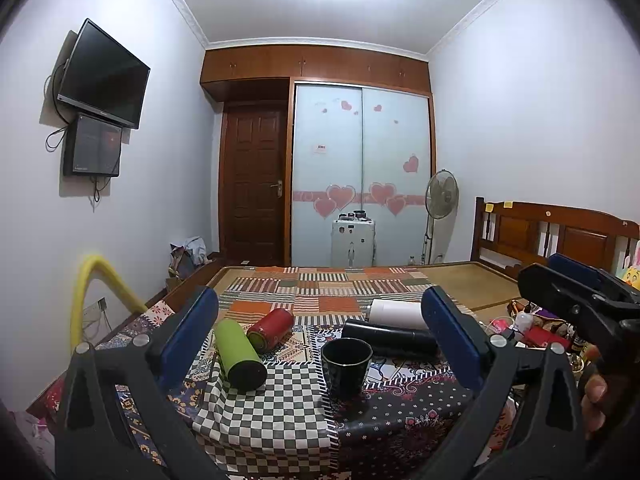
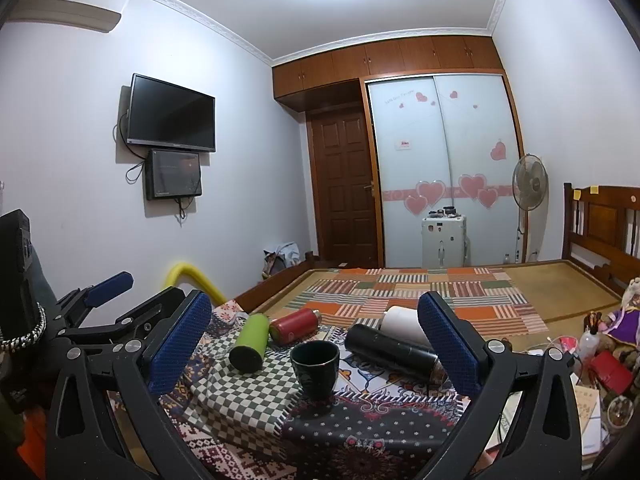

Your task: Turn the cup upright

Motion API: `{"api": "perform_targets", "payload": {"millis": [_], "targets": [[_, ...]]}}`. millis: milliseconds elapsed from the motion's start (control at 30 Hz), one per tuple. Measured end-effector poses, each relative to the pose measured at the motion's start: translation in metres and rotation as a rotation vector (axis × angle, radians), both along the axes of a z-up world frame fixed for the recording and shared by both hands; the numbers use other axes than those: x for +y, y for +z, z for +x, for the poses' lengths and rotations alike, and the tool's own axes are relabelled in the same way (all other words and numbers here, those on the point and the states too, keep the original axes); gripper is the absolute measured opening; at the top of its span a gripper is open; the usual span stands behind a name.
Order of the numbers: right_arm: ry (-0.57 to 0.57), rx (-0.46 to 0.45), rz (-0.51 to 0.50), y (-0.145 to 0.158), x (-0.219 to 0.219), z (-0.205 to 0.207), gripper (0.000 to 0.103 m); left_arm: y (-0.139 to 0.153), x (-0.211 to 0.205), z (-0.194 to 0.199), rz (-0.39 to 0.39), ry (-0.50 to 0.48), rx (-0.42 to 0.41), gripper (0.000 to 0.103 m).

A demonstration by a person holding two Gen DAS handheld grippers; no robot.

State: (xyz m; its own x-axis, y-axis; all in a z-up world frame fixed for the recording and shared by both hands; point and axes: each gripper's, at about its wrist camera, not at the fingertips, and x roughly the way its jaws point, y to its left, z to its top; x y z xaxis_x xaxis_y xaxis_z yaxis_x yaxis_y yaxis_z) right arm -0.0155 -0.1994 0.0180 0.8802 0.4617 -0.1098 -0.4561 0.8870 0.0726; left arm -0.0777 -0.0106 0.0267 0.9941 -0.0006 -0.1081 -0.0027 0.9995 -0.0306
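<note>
A small black cup (image 1: 346, 366) stands upright, mouth up, on the patterned cloth; it also shows in the right wrist view (image 2: 315, 366). My left gripper (image 1: 320, 340) is open and empty, its blue pads wide apart, a short way back from the cup. My right gripper (image 2: 316, 338) is open and empty too, also back from the cup. The right gripper shows at the right edge of the left wrist view (image 1: 580, 292), and the left gripper shows at the left of the right wrist view (image 2: 108, 292).
A green bottle (image 1: 239, 355), a red bottle (image 1: 271, 329), a black flask (image 1: 390, 338) and a white bottle (image 1: 396, 313) lie on their sides behind the cup. Cluttered small items (image 2: 600, 360) sit at the right. A yellow tube (image 1: 94, 292) arches at the left.
</note>
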Motion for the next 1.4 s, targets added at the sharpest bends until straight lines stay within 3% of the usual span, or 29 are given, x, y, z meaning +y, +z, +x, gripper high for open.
{"api": "perform_targets", "payload": {"millis": [1400], "targets": [[-0.056,-0.003,-0.027,-0.0003,-0.002,0.0015,0.103,-0.001,-0.0035,0.0099,-0.007,-0.024,0.035,0.103]]}}
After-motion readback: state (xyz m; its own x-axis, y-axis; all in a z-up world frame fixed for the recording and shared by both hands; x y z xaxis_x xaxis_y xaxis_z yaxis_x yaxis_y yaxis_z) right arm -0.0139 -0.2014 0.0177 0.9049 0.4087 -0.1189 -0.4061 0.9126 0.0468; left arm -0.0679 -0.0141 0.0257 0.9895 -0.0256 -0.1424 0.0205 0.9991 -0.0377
